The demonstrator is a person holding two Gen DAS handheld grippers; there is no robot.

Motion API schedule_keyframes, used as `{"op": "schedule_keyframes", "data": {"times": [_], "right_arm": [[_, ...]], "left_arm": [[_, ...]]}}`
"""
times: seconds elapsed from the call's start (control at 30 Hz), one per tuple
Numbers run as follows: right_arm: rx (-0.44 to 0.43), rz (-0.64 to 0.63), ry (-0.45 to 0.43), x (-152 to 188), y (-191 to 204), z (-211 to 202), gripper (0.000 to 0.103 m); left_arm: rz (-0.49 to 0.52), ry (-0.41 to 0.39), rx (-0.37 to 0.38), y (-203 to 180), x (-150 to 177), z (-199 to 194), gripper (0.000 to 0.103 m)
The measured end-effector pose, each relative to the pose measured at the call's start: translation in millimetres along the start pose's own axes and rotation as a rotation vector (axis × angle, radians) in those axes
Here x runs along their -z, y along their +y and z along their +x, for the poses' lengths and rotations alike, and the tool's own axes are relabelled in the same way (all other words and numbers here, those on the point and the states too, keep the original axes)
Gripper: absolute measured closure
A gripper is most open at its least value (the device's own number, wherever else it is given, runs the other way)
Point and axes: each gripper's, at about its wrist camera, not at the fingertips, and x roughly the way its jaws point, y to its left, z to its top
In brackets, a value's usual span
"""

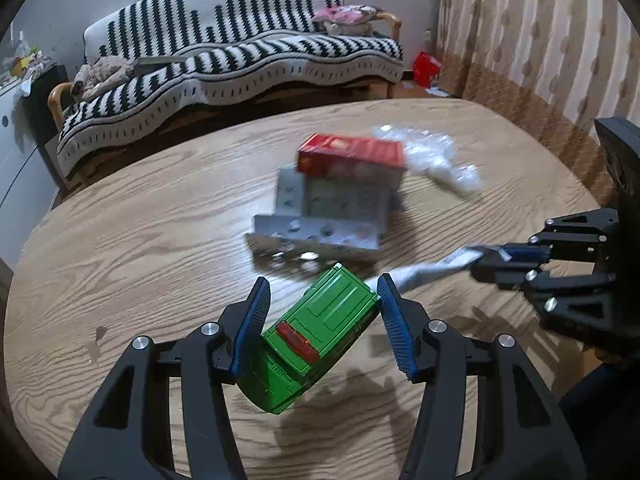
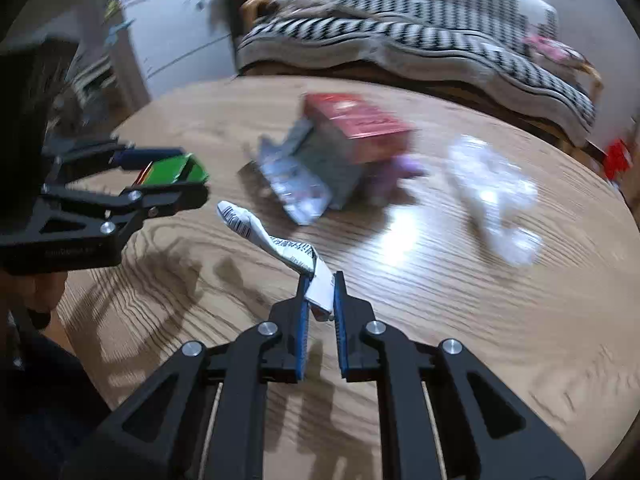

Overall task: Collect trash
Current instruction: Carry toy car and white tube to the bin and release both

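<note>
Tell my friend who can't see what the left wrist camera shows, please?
The left gripper holds a green toy car above a wooden table. Beside it, the right gripper pinches a white paper scrap; a red box sits behind.

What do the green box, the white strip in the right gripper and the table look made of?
Green box: probably hard plastic, glossy, with moulded ribs and panel lines and a red insert.
White strip: paper, matte and twisted, printed with black bars like a receipt or label.
Table: wood or wood-look laminate, with bold grain and a sheen that reflects light; which one is unclear.
</note>
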Motion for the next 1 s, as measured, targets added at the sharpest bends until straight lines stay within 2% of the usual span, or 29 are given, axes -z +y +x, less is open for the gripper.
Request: {"op": "schedule_keyframes", "data": {"times": [0.17, 0.3, 0.47, 0.63, 0.8, 1.0], "right_arm": [[0.109, 0.134, -0.033, 29, -56, -46, 0.091], [0.233, 0.272, -0.071, 73, -117, -94, 0.091], [0.362, 0.452, -0.117, 134, -184, -155, 0.091], [0.509, 0.635, -0.104, 221, -240, -214, 0.091], [0.638, 0.805, -0.098, 304, -281, -268, 0.091], [0.711, 0.989, -0.033, 379, -316, -302, 0.091]], "left_arm": [[0.061, -0.033, 0.043, -50, -20, -4, 0.049], [0.107, -0.033, 0.1, -103, -34, 4, 0.049], [0.209, -0.028, 0.183, -199, -48, 16, 0.049], [0.333, -0.023, 0.295, -311, -54, 28, 0.049], [0.414, -0.024, 0.426, -409, -47, 28, 0.049], [0.53, 0.011, 0.554, -513, -22, 37, 0.049]]}}
